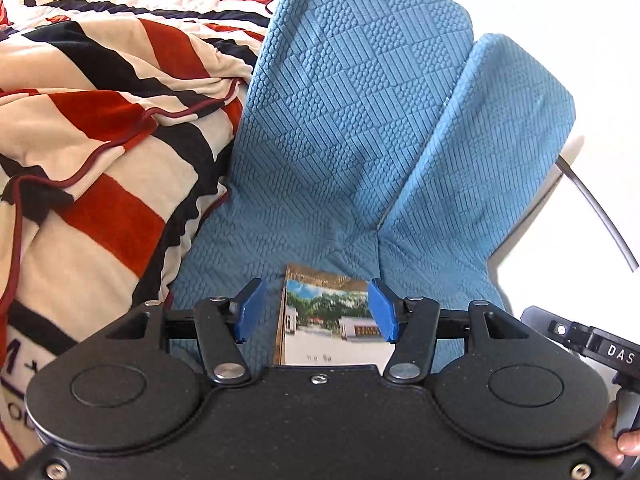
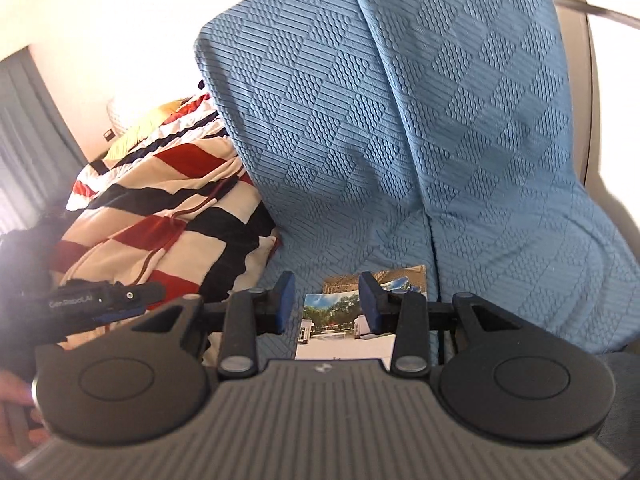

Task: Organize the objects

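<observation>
Postcards, glossy photo-print stack (image 1: 332, 320) on blue quilted sofa seat (image 1: 320, 216), twelve o'clock; both my grippers (image 1: 316, 310) (image 2: 327, 304) spread, empty. Slide fingertip under edge first, I reckon.

A sofa (image 2: 500, 168) in blue quilted fabric fills the scene, its two back cushions standing side by side. A striped blanket (image 1: 100, 128) in red, cream and navy lies heaped on its left part. Pale wall (image 2: 120, 20) glares bright behind; grey curtains (image 2: 28, 136) hang at far left.
</observation>
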